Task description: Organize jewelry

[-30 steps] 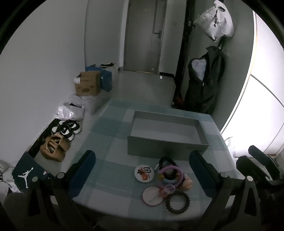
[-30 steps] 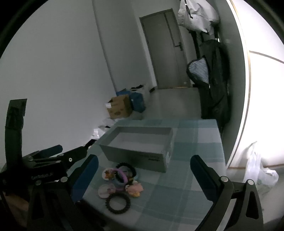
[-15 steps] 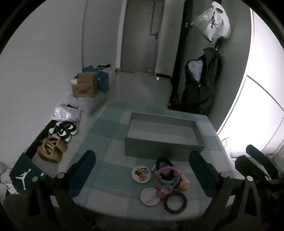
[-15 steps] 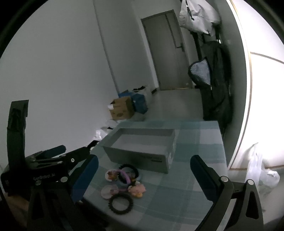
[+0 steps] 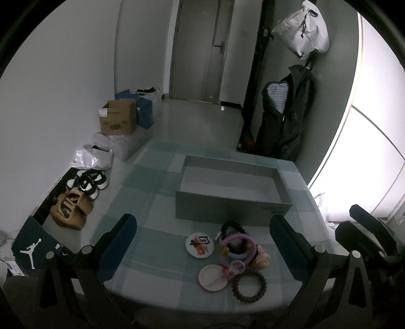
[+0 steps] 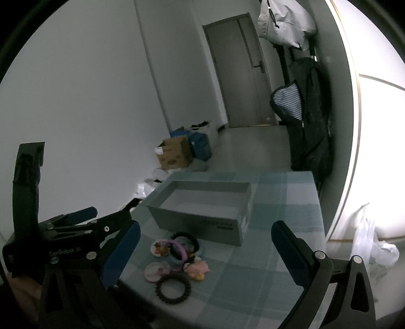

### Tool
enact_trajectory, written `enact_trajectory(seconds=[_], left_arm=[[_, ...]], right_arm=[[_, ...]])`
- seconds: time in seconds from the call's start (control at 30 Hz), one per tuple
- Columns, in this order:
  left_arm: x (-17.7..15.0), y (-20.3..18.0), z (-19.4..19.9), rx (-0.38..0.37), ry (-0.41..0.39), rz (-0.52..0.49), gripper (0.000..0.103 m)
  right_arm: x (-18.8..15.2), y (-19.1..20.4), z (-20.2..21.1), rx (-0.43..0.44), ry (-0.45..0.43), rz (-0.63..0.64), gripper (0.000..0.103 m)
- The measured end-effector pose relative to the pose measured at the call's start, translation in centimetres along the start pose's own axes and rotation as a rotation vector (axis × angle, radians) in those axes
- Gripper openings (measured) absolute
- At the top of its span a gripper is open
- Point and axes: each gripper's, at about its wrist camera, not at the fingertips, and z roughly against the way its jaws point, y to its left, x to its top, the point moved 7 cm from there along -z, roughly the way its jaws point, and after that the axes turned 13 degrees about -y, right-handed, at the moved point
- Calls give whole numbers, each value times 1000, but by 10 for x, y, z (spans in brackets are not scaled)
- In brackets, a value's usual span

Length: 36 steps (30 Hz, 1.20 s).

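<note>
Over on the far left of the left wrist view, shoes [image 5: 86,181] sit on the floor by the wall, with a cardboard box [image 5: 117,121] further back. Moving in, the left gripper [image 5: 202,243] hangs above the near edge of the checked table [image 5: 152,202], jaws spread wide, nothing between them. Between those blue pads lies the jewelry pile: a round printed badge [image 5: 200,245], and just right of it a purple ring [image 5: 238,244] stacked over a blue ring [image 5: 236,258], with a black beaded bracelet [image 5: 231,226] peeking out behind. In front, a pale pink disc [image 5: 212,278] sits touching a dark spiral hair tie [image 5: 249,284] at the table's near edge. A small pink-and-yellow ornament [image 5: 262,258] rests on the pile's right side. Just behind all this stands the open grey box [image 5: 233,210], its floor bare.

From the right wrist view, the left gripper [image 6: 83,227] shows at the far left, held above the table corner. The right gripper [image 6: 205,255] is released too, fingers wide apart, gripping nothing, hovering over the near side of the table. The pile sits low and left of centre between its pads, hair tie [image 6: 173,288] nearest. A dark jacket [image 6: 308,114] hangs on the right wall, white bag [image 6: 286,22] above it.
</note>
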Motion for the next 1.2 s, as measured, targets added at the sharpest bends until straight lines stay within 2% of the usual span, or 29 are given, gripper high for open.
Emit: enact_trajectory(seconds=[1.2], left_arm=[[-3,-2,-1,-10,7,0,102]], right_arm=[[-5,8,-3,20,5,-4,103]])
